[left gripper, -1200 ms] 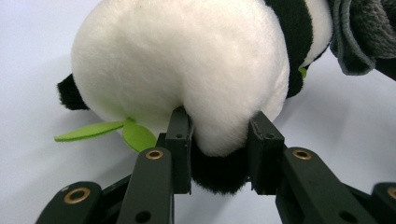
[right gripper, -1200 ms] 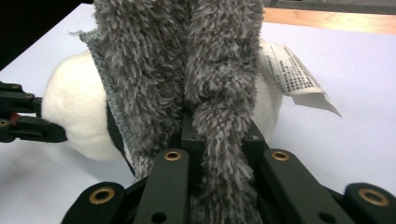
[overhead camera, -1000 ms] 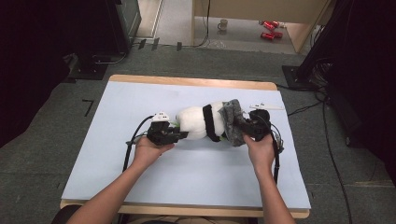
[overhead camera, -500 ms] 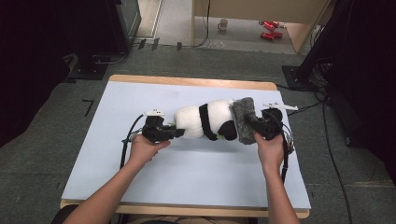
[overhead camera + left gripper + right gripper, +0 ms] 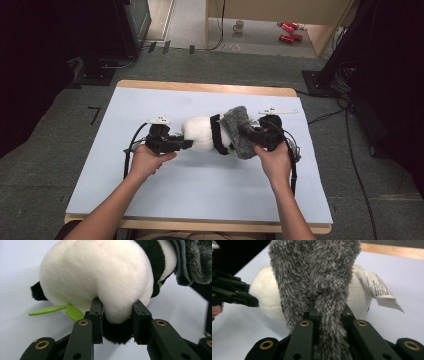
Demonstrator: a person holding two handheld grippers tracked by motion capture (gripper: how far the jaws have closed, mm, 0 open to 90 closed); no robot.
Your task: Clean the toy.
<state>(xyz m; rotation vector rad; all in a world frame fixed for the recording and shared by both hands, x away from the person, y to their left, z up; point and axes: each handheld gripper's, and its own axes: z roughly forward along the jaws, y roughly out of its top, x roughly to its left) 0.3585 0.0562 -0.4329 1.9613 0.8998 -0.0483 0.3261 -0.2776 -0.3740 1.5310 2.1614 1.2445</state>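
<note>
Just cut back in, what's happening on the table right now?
A person works a black-and-white plush panda with two handheld grippers over the pale blue table. The left gripper pinches the panda's white rounded end. The right gripper is clamped on a fuzzy grey fabric piece draped over the panda's other end. A white label hangs from the toy.

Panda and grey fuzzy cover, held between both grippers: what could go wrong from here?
1. The left gripper pinches only a small bulge of the panda; a hard pull could likely slip it free.
2. The right gripper clamps a thin fold of the grey cover, so the fabric may slide out.
3. The paper tag near the cover could get caught.
</note>
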